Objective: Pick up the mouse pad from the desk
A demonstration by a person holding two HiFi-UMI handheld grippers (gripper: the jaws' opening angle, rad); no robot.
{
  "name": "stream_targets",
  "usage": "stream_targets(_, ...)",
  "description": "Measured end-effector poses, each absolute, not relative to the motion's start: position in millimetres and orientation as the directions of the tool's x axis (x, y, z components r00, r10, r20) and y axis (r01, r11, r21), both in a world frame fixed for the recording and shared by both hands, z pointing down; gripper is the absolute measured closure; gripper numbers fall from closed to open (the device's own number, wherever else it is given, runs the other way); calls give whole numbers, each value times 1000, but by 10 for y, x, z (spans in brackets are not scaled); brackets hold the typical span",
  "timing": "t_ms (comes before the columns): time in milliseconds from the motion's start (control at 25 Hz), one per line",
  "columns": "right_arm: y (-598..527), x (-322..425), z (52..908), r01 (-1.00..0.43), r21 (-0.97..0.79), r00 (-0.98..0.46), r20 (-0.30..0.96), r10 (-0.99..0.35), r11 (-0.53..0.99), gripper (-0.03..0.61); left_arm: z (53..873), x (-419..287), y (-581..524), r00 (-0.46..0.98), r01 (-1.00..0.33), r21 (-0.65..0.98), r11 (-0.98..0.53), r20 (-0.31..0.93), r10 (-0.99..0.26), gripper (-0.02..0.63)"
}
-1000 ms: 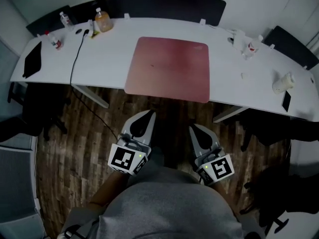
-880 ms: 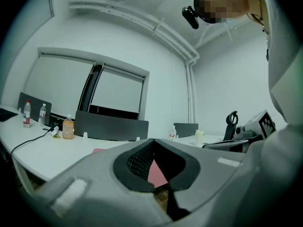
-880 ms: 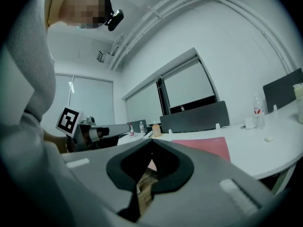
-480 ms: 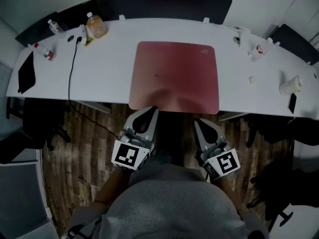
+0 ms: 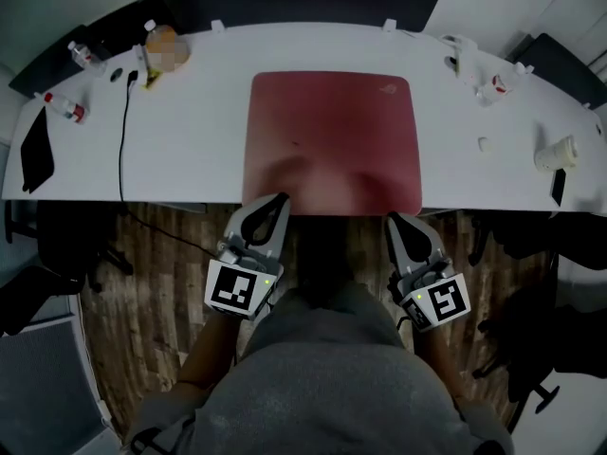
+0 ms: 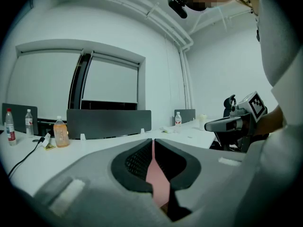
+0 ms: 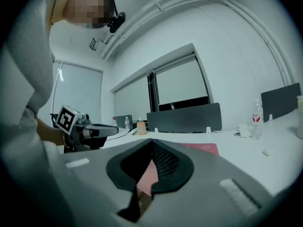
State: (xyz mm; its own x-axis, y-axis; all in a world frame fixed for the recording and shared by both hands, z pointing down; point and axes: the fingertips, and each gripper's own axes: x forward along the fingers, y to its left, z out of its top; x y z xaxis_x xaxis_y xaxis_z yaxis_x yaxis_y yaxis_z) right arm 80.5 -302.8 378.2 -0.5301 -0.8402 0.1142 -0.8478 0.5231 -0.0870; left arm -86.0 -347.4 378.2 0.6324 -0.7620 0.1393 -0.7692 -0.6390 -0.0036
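A large dull-red mouse pad (image 5: 332,131) lies flat on the white desk (image 5: 190,150), its near edge along the desk's front edge. My left gripper (image 5: 281,199) is shut and empty, its tip at the pad's near-left corner. My right gripper (image 5: 393,218) is also shut and empty, just short of the near-right corner. In the left gripper view the pad (image 6: 156,178) shows pink through the slit of the closed jaws. In the right gripper view the pad (image 7: 203,148) lies ahead and to the right. Whether either tip touches the pad is unclear.
A black cable (image 5: 121,140) runs across the desk's left part. Bottles (image 5: 163,47) and a black flat device (image 5: 36,150) sit at the left. A paper cup (image 5: 555,152) and small items lie at the right. A dark divider (image 5: 294,3) backs the desk; wooden floor below.
Both grippers have moved forward from over the floor to the desk's front edge, side by side, and now sit at the pad's near corners. Both stayed shut.
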Motion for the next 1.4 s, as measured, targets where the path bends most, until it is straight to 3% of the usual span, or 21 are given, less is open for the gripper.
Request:
stream_targets(120, -3069, 963, 3881, -852, -63, -523, 157, -837, 520, 573, 3888, -816, -3494, 637, -761, -10, -648, 180, -750, 575)
stream_targets(440, -3116, 999, 4197, -782, 2, -599, 271, -754, 623, 489, 4110, -844, -3448, 611, -761, -72, -644, 253, -750, 487)
stream_targets(520, -3114, 995, 4333, -743, 51, -619, 329, -713, 668, 463, 4163, -787, -3418, 627, -722, -134, -679, 286, -724, 413)
stream_targets(680, -3111, 978, 4632, -618, 199, -619, 474, -627, 760, 372, 4462, -725, -3381, 600, -625, -304, -719, 402, -691, 364)
stream_targets(920, -3015, 1147, 5271, -415, 396, -490, 660, -569, 819, 339, 4968, -834, -3426, 489, -505, -446, -739, 557, -671, 358)
stream_targets(1400, -3139, 1243, 5800, -329, 496, -390, 704, -594, 804, 316, 5590, -944, -3384, 366, -363, -499, -787, 700, -613, 321)
